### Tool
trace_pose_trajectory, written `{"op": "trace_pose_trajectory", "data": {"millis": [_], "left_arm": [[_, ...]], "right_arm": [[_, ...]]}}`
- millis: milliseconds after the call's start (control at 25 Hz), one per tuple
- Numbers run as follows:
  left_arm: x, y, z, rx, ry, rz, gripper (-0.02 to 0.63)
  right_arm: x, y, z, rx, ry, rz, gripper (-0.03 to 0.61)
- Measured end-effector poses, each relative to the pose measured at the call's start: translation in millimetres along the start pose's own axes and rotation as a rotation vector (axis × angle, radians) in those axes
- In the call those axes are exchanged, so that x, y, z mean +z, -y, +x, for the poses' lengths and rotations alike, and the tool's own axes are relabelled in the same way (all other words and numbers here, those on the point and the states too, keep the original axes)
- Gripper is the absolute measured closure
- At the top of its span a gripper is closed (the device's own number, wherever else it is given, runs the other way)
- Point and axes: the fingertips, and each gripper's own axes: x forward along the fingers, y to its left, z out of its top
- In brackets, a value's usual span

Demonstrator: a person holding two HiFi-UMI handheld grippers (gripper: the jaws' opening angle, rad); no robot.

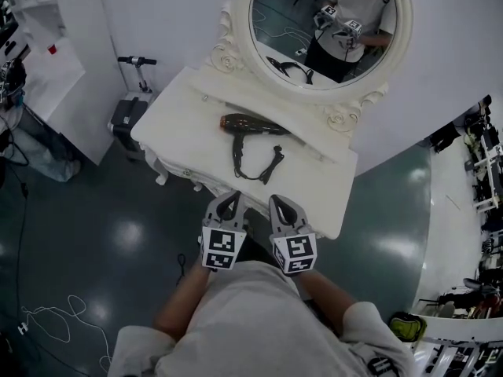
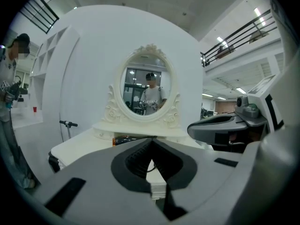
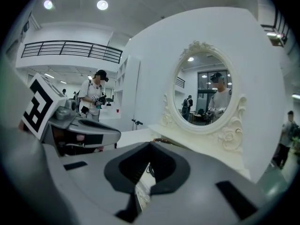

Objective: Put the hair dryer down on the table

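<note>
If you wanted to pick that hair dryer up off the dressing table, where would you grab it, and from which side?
Probably around the middle of the hair dryer, coming down from above. It lies flat, lengthwise along the table, so jaws would close across its narrow width. Its cord loops toward the near edge; stay clear of it.

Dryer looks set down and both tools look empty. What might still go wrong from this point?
1. The cord lies in a loose loop between the hair dryer and the front edge of the table, just ahead of the shut left tool and right tool. A forward move might snag it and drag the dryer.
2. A loose white cable lies on the floor at the person's left and could catch a foot.
</note>
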Motion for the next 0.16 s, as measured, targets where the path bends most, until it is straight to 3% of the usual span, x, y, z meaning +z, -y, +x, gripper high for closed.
{"op": "trace_pose_trajectory", "data": {"millis": [160], "left_arm": [[0.3, 2.2, -6.7, -0.018, 0.006, -0.007, 0.607]], "right_arm": [[-1.0, -8.9, -1.8, -0.002, -0.015, -0.006, 0.563]]}}
